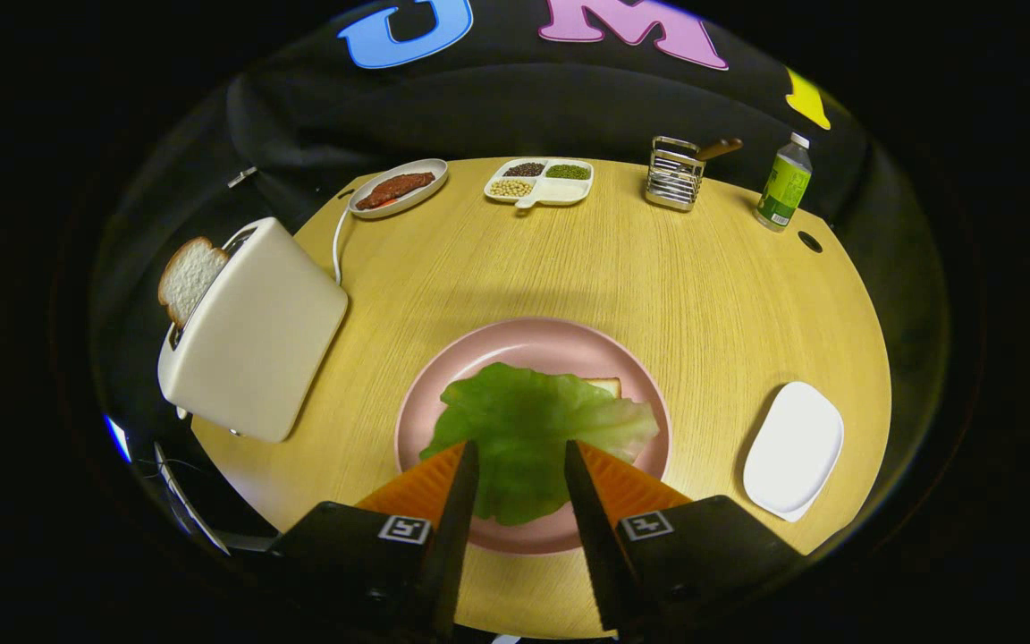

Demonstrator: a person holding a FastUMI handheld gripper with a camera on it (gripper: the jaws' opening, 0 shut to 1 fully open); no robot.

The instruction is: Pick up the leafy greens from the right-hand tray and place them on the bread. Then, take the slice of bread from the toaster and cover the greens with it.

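Note:
A green lettuce leaf (533, 429) lies spread over a slice of bread (606, 385) on the pink plate (479, 358); only a corner of that bread peeks out behind the leaf. My gripper (521, 444) hovers over the near part of the leaf, open, with the leaf seen in the gap between the fingers and no finger pressing on it. To the left stands a cream toaster (256, 335) with a slice of white bread (188, 278) sticking out of its slot. The white tray (794, 449) to the right of the plate holds nothing.
At the back of the round wooden table (658, 268) sit an oval dish with red food (397, 188), a divided dish of beans (539, 182), a wire rack with a wooden handle (676, 173) and a green-labelled bottle (784, 185). A white cord (337, 241) runs behind the toaster.

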